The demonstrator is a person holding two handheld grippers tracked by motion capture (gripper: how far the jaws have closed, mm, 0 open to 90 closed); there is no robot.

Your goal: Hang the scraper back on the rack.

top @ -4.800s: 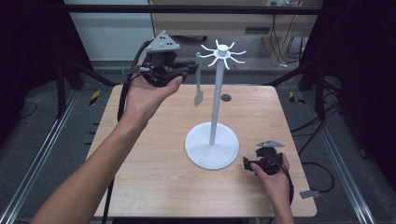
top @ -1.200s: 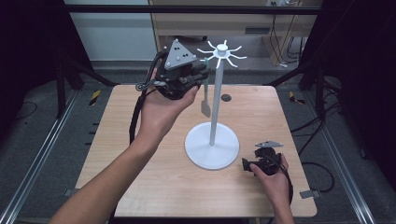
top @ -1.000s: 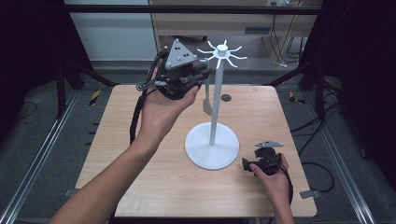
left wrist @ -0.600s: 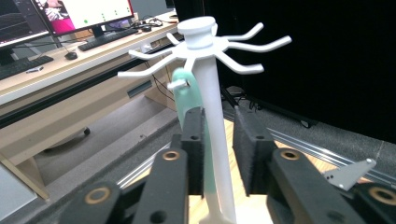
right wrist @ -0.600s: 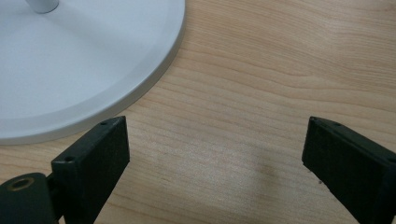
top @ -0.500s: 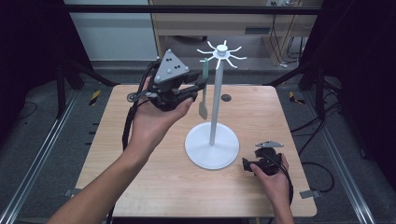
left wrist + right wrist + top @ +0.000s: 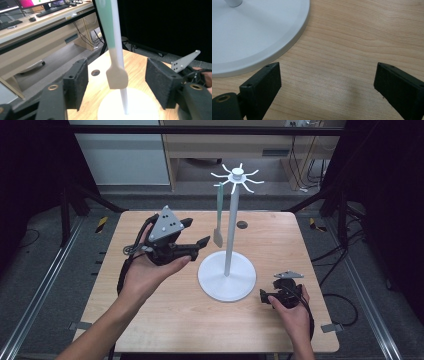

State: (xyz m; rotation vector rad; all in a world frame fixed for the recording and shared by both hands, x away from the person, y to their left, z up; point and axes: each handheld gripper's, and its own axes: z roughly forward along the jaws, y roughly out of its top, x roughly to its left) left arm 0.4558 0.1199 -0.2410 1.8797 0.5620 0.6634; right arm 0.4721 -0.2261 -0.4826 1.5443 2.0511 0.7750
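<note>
Having dropped from beside the rack's top, down and toward the near-left, left gripper [image 7: 194,233] now hovering level above the table [image 7: 150,320], jaws having just been opening, nothing pressed between them. Nearest, right gripper [image 7: 268,294] resting by the near-right edge of the base [image 7: 257,37], jaws spread wide over bare wood, gripping nothing. Farther on, spatula [image 7: 116,77] hanging blade-down from a prong of the stand [image 7: 230,245], long axis upright, just beside the pole, lying straight ahead of the left jaws and framed between them in the left gripper view; left hand [image 7: 150,270] being the nearer one. Counting: one spatula, one stand, two grippers, one dark disc [image 7: 242,225] at the far edge.
</note>
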